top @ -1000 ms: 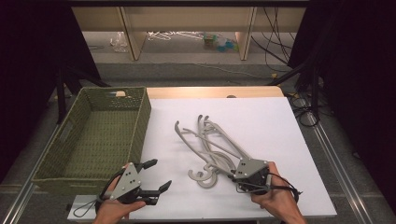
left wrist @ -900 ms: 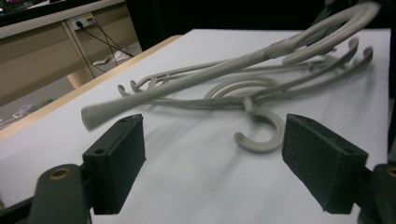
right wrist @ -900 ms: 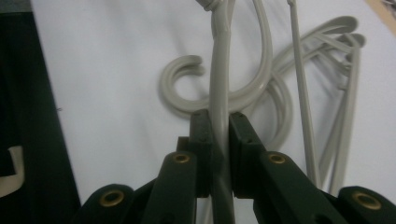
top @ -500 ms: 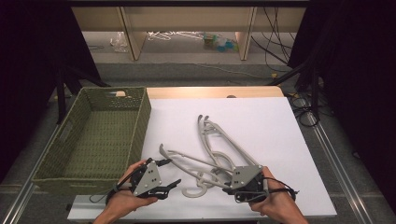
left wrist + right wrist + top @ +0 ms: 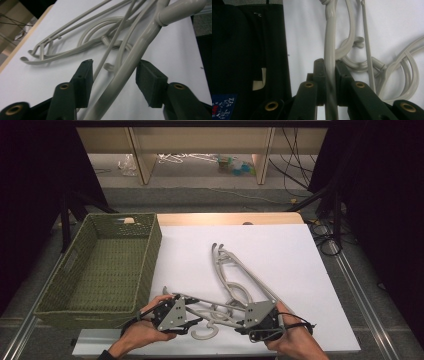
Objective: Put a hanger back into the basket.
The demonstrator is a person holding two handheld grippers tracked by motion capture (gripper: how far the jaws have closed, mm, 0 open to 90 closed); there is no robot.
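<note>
We see the hangers [image 5: 235, 285] as smooth, pale grey plastic with a soft gloss that catches light along their rounded bars [image 5: 130, 65]. The basket [image 5: 102, 270] at the left looks woven, a rough, matt olive weave. The sheet [image 5: 300, 265] under the hangers reads to us as matt white, smooth like paper or board, with light wood at the table's far edge [image 5: 225, 218]. On the left gripper [image 5: 113, 75] we note matt, slightly grainy black pads [image 5: 150, 80], glossy dark arms and brass-coloured rivets; the right gripper [image 5: 329, 75] looks alike.
</note>
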